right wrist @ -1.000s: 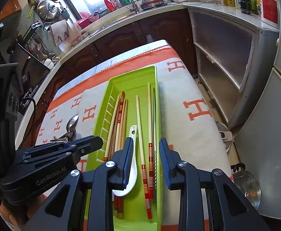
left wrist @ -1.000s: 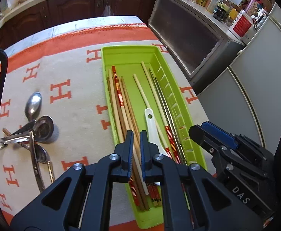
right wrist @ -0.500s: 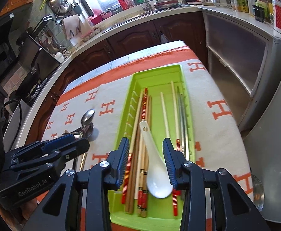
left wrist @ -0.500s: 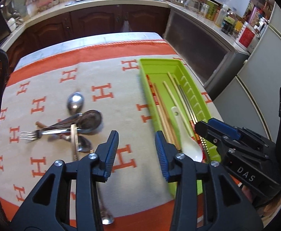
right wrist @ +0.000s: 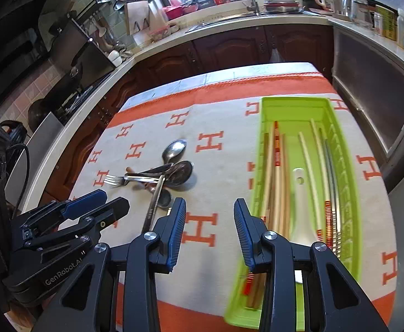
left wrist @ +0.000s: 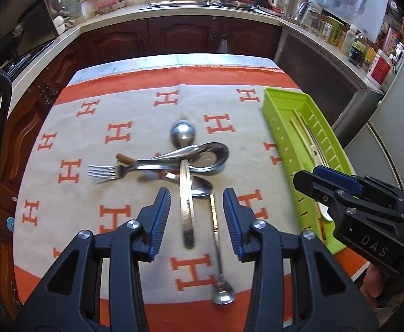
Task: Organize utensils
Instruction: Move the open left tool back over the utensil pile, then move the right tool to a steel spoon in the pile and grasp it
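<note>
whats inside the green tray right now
The green tray holds wooden chopsticks, some with red-banded ends, paler chopsticks and a white ceramic spoon. The right gripper hides the tray's near end.

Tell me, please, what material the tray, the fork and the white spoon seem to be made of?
Tray: probably plastic, uniform lime green with moulded ribs.
Fork: metal, likely stainless steel, with a bright mirror shine.
White spoon: glossy and opaque, perhaps ceramic or melamine; the pictures cannot settle which.
</note>
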